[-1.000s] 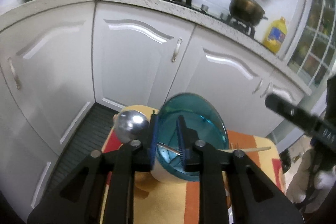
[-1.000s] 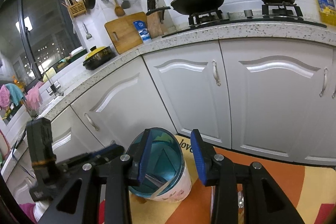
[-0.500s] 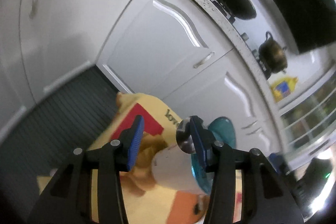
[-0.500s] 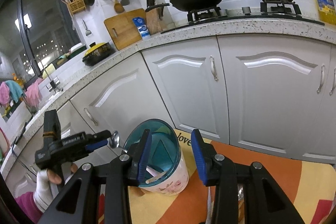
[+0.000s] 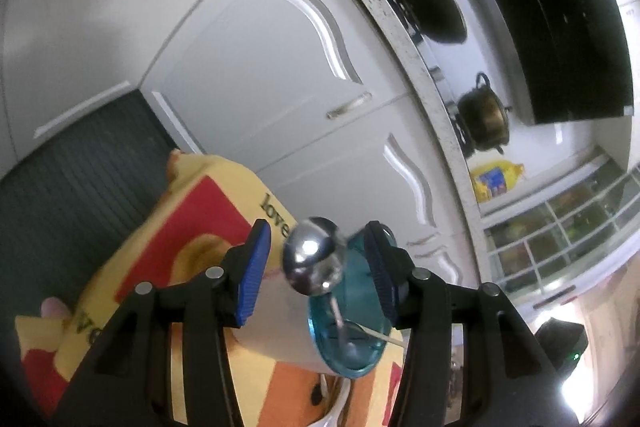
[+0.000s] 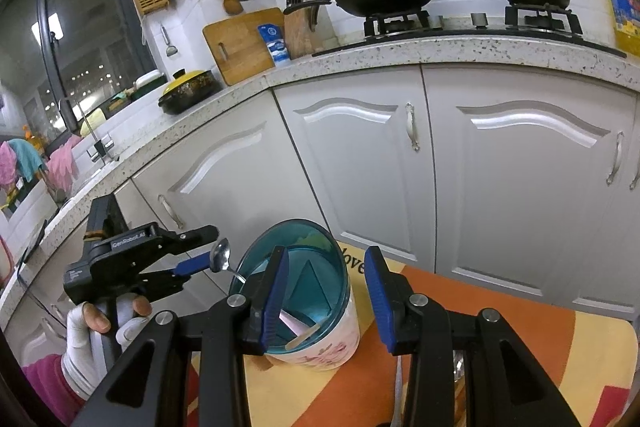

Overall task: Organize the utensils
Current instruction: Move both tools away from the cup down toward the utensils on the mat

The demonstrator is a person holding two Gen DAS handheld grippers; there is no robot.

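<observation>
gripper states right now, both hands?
Left gripper: jaws opening, spoon between them, pads off it, handle in the cup.
Right gripper: open, holding nothing.

The metal spoon (image 5: 314, 261) is leaning out of the white holder cup (image 6: 320, 311), its bowl sitting between the opening jaws of the left hand-held gripper (image 5: 316, 269), untouched by the pads. The right hand-held gripper (image 6: 326, 301) is straddling the cup's right wall. White cabinet doors (image 6: 360, 163) are closing off the room behind.
</observation>
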